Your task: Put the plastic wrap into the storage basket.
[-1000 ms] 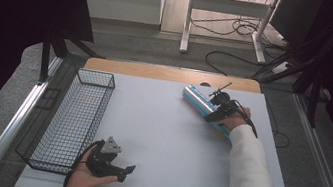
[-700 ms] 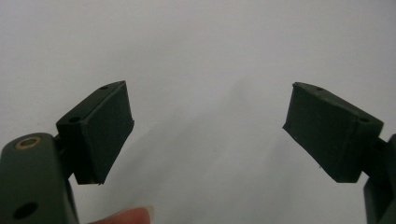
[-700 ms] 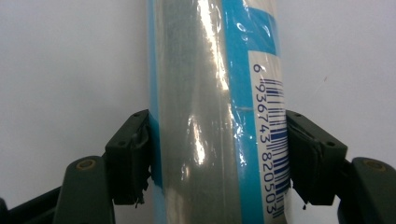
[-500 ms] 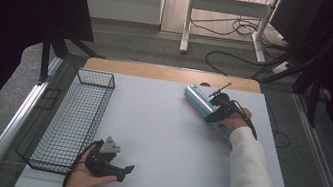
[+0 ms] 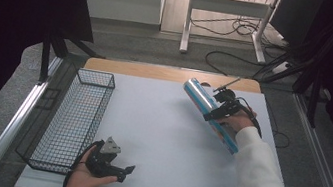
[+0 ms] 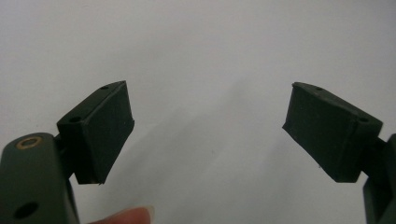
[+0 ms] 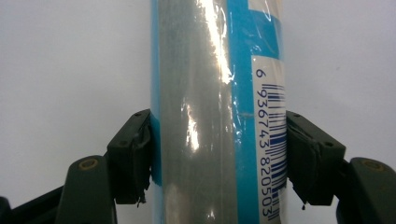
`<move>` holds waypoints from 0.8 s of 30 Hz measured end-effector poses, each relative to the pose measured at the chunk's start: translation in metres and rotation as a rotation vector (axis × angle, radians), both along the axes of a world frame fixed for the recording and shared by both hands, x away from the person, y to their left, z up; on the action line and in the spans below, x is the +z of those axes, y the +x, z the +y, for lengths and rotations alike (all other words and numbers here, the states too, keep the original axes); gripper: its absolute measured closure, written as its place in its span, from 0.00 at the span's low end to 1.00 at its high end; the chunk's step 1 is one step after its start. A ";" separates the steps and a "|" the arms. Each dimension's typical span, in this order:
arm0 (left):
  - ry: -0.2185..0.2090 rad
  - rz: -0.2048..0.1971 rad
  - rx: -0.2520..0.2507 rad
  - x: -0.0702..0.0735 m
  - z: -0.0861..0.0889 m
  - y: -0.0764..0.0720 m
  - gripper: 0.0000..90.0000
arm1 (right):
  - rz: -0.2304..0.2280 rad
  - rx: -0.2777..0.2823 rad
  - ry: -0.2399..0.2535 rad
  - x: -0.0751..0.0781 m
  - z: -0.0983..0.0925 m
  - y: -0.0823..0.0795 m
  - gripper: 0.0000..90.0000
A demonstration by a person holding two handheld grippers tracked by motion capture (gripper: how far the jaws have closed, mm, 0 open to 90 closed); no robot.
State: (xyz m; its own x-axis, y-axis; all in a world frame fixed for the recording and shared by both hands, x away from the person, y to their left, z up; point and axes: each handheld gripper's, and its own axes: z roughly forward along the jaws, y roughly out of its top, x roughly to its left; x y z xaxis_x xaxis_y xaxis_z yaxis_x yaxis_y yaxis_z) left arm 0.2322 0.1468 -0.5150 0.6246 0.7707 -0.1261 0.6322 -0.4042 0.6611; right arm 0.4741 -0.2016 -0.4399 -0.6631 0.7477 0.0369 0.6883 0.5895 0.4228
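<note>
A long silver and blue cylinder (image 5: 200, 100) in clear wrap, with a barcode label, is held off the white table at the back right. My right gripper (image 5: 219, 112) is shut on it across its middle. In the right gripper view both pads press the sides of the cylinder (image 7: 205, 70), with the right gripper (image 7: 218, 156) squarely around it. My left gripper (image 5: 125, 172) rests low at the front left of the table, beside the basket, and is open. In the left gripper view the left gripper (image 6: 208, 135) has only bare white table between its pads.
A black wire basket (image 5: 97, 73) lies along the table's left side, with nothing in it that I can see. The white table top (image 5: 158, 132) has a wooden strip at its far edge. A desk frame and cables stand on the floor beyond.
My right gripper has lifted the cylinder off the table, so it now hangs slanted and nearer the camera. The left hand has kept still.
</note>
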 end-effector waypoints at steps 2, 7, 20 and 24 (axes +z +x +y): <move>-0.004 0.000 0.001 0.000 0.001 0.000 0.17 | 0.007 0.021 0.011 0.006 0.004 -0.004 0.36; -0.006 0.000 0.004 0.000 0.002 0.000 0.17 | 0.026 -0.005 0.067 0.012 0.009 -0.014 0.36; -0.035 0.007 0.007 0.002 0.002 0.000 0.17 | 0.102 -0.055 0.263 0.014 0.022 -0.052 0.36; -0.042 0.009 0.010 0.002 0.003 0.001 0.17 | 0.110 -0.035 0.279 0.014 0.028 -0.061 0.36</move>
